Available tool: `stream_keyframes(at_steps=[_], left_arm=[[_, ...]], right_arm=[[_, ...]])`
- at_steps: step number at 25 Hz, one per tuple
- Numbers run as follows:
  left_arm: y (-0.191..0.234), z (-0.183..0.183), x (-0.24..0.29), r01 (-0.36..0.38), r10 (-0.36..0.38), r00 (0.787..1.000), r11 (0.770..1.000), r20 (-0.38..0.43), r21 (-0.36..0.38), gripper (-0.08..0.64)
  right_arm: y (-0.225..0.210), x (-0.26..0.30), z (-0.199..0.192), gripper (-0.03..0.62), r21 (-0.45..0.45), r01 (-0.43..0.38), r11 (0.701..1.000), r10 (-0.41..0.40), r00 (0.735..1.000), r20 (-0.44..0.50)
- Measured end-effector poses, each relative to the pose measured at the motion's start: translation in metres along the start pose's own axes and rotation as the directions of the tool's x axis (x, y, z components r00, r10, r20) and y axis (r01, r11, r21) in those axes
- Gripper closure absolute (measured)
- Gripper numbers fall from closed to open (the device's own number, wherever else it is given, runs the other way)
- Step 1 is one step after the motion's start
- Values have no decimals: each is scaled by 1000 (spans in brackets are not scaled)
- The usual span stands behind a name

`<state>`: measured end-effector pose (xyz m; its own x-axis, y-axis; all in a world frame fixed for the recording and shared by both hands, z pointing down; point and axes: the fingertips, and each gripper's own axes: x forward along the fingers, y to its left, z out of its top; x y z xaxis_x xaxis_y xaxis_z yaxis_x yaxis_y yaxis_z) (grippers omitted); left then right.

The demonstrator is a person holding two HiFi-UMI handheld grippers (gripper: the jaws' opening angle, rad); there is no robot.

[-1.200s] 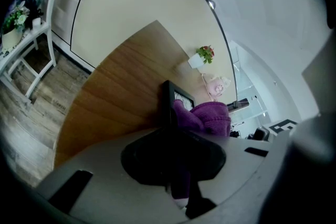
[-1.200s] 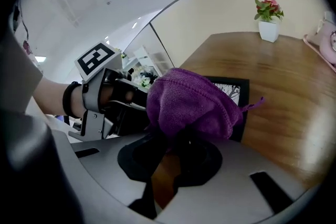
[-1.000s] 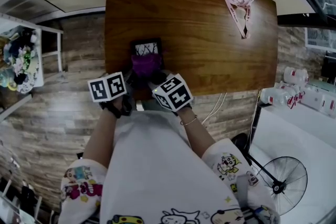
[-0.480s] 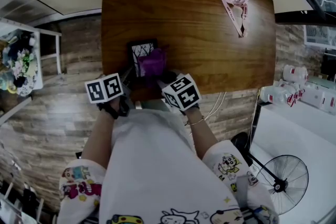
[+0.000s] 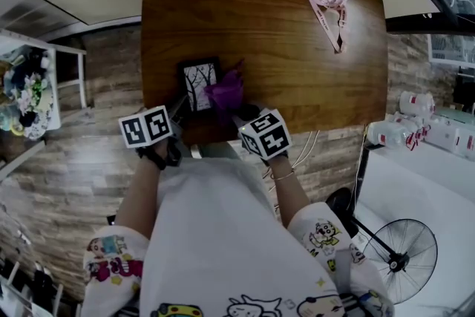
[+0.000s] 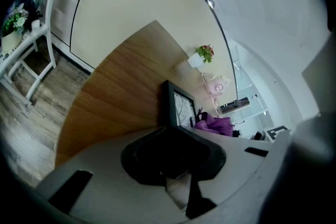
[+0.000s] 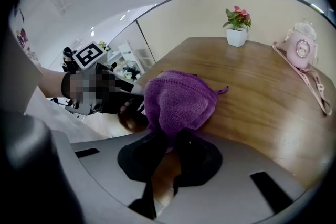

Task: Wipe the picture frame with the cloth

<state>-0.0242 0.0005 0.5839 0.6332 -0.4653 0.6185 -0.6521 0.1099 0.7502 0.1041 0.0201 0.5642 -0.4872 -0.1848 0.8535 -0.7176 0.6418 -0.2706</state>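
Two hand-held grippers are engaged. The left gripper (image 6: 169,131) appears to be clamped on the near edge of the small black rectangular picture frame (image 6: 180,107), which sits just ahead of its jaws on the brown wooden table (image 5: 297,48). The soft purple knitted cloth (image 7: 179,98) is pinched at a bunched fold by the right gripper (image 7: 169,138) and bulges ahead of it, beside the frame. The frame is judged light, rigid and breakable, best held by its border; the cloth is judged limp.
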Motion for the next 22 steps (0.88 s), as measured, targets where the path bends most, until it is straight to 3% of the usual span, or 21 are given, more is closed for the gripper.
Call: stream_keyframes(at_steps=[16, 22], left_arm=[[0, -1, -1, -3, 3, 1000, 1000, 0, 14, 502], [-2, 8, -17, -30, 27, 999, 995, 34, 90, 502]], right_arm=[[-24, -35, 6, 545, 54, 85, 995, -88, 995, 54], [-29, -60, 28, 545, 64, 109, 992, -117, 983, 143]])
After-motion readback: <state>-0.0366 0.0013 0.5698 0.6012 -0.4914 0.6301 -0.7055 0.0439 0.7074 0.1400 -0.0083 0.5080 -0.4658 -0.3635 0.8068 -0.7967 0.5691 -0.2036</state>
